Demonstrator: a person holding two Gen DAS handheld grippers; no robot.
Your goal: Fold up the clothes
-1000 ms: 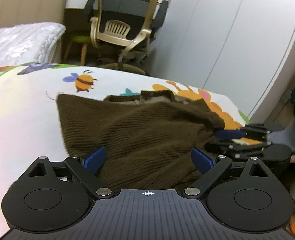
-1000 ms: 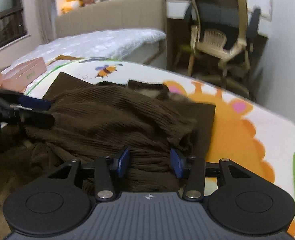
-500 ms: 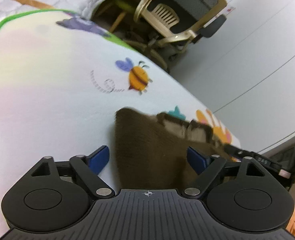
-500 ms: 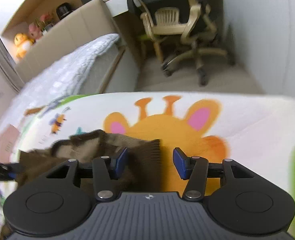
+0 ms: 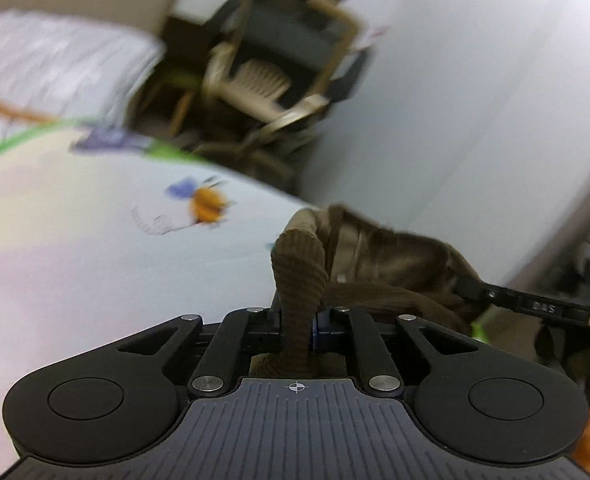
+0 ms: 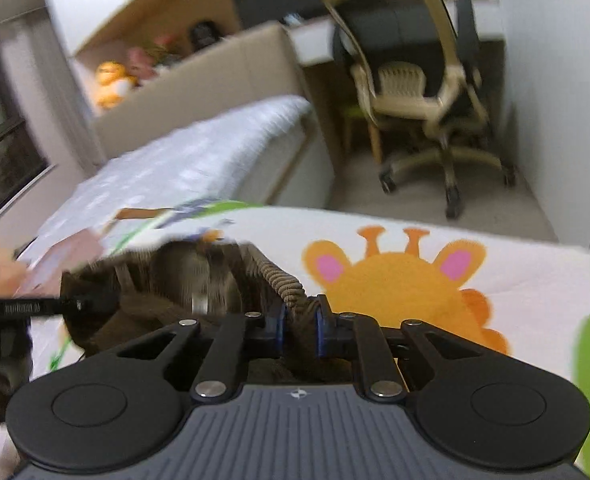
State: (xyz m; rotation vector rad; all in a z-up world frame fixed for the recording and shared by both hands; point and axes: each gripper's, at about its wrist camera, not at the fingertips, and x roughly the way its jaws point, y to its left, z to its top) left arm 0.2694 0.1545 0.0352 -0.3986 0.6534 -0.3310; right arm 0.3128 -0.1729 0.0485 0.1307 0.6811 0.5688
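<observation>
A dark brown ribbed knit sweater (image 5: pixel 375 264) hangs bunched between both grippers above a cartoon-print sheet (image 5: pixel 75 248). My left gripper (image 5: pixel 298 322) is closing, its blue pads pinching a ribbed fold of the sweater that stands up between them. My right gripper (image 6: pixel 298 322) is closing too, clamped on a ribbed edge of the same sweater (image 6: pixel 199 276). In the left wrist view the right gripper's fingers (image 5: pixel 527 304) reach in from the right edge. In the right wrist view the left gripper's fingers (image 6: pixel 43 306) come in from the left.
An office chair (image 6: pixel 415 76) stands on the floor beyond the sheet, with a white wardrobe wall (image 5: pixel 475 80) to the right. A quilted white bed (image 6: pixel 191 168) with a beige headboard lies at the left. A giraffe print (image 6: pixel 395 276) lies on the sheet (image 6: pixel 515 280).
Both grippers went from open around the sweater to shut on its edges. Both have lifted, and the sweater now hangs bunched between them instead of lying spread on the sheet.
</observation>
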